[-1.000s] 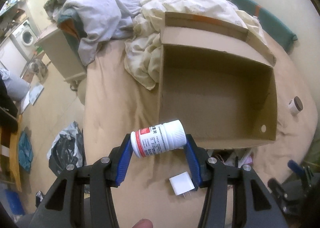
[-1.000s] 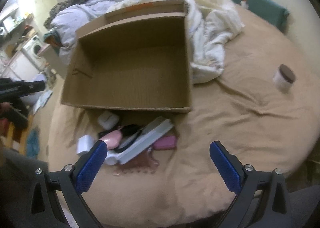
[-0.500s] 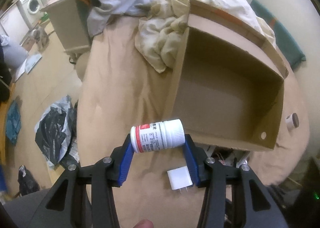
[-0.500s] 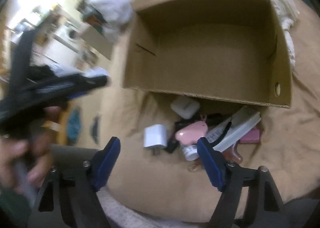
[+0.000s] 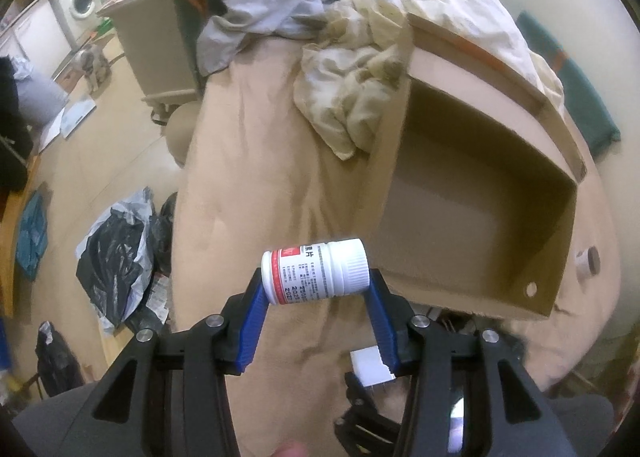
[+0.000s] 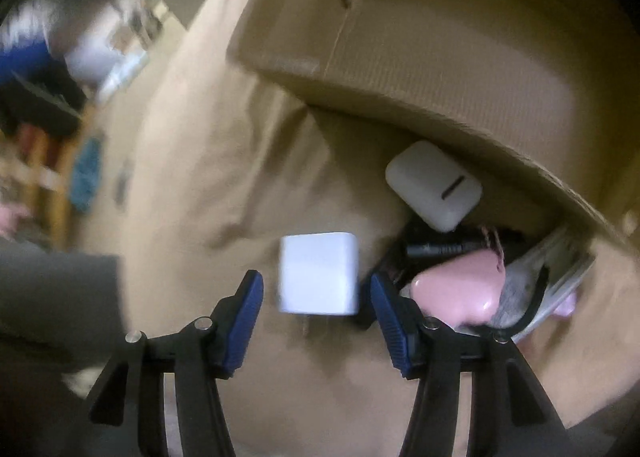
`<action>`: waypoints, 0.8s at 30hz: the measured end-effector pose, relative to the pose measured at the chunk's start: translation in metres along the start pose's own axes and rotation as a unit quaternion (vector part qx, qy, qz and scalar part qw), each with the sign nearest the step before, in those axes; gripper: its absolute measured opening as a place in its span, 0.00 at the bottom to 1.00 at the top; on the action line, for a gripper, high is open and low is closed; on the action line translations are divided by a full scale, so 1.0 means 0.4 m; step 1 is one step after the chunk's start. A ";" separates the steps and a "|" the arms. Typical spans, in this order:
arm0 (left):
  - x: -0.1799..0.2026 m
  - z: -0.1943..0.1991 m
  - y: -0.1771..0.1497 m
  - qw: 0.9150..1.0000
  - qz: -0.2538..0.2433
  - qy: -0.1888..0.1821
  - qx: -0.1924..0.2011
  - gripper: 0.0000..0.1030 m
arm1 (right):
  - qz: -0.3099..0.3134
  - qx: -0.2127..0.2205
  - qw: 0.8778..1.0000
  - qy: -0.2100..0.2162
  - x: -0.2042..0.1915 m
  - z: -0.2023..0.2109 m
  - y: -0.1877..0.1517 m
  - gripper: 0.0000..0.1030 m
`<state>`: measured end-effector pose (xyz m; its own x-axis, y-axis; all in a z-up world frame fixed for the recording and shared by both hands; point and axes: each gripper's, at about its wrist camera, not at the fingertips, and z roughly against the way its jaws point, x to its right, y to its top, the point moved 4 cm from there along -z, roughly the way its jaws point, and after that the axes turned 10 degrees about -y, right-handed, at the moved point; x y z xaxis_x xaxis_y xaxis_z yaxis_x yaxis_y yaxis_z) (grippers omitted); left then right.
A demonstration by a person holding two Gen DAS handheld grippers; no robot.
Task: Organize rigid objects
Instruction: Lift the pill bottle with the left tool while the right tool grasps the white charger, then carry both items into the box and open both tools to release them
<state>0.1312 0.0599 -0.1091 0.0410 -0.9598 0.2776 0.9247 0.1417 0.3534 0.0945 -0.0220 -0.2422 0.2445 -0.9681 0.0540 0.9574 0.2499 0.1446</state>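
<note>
Through the left wrist camera we see our left gripper (image 5: 316,289) clamped on a white pill bottle (image 5: 315,272), which lies crosswise between the blue pads, its ribbed cap toward the right pad and its red-and-white label toward the left. We hold the bottle above the tan bedspread (image 5: 256,185), just short of the near left corner of the open cardboard box (image 5: 472,197). The box sits on the bed with its inside bare as far as we can see. Crumpled pale bedding (image 5: 352,97) lies against its far left side, and a small white jar with a dark lid (image 5: 588,261) stands on the bedspread to the right of the box. Below our right pad, part of a white charger (image 5: 370,371) shows on the bed. On the floor to the left lies a black plastic bag (image 5: 116,261).

Through the right wrist camera, which is blurred, we see our right gripper (image 6: 316,295) with its jaws closing around the white charger (image 6: 318,273). The charger lies on the bedspread between the blue pads with a narrow gap on each side, so we are not gripping it. To its right, beside the box wall (image 6: 440,69), sit a white earbud case (image 6: 434,185), a pink object (image 6: 460,297) and some dark cables we cannot make out clearly.
</note>
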 end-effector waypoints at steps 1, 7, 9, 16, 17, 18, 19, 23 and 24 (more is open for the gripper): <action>-0.004 0.001 0.002 1.000 0.002 0.002 0.000 0.43 | 0.009 0.010 1.000 -0.011 -0.012 -0.004 0.000 0.58; -0.002 -0.017 -0.005 1.000 0.000 0.006 -0.010 0.43 | 0.030 0.037 0.998 -0.037 -0.036 -0.003 -0.002 0.43; 0.005 -0.022 -0.007 1.000 -0.005 0.007 -0.012 0.43 | 0.030 0.037 0.999 -0.021 -0.027 0.009 -0.003 0.43; 0.026 -0.043 -0.017 0.999 -0.023 0.014 -0.020 0.43 | 0.003 0.038 0.997 0.064 0.033 0.093 -0.048 0.43; 0.029 -0.045 -0.019 0.999 -0.026 0.016 -0.020 0.43 | -0.001 0.041 0.997 0.072 0.042 0.109 -0.055 0.43; 0.031 -0.046 -0.021 0.999 -0.030 0.019 -0.020 0.43 | -0.004 0.045 0.996 0.078 0.056 0.119 -0.067 0.43; 0.032 -0.048 -0.023 0.999 -0.031 0.020 -0.021 0.43 | -0.007 0.051 0.995 0.081 0.069 0.138 -0.076 0.43; 0.038 -0.059 -0.033 0.999 -0.036 0.021 -0.028 0.43 | -0.033 0.065 0.993 0.089 0.147 0.197 -0.098 0.43; 0.041 -0.063 -0.035 0.998 -0.040 0.023 -0.030 0.43 | -0.041 0.071 0.993 0.089 0.174 0.211 -0.100 0.43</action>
<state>0.1284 0.0359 -0.1321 -0.0188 -0.9778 0.2087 0.9464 0.0499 0.3191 0.0603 -0.0979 -0.1608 0.2011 -0.9699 -0.1372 0.9474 0.1569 0.2789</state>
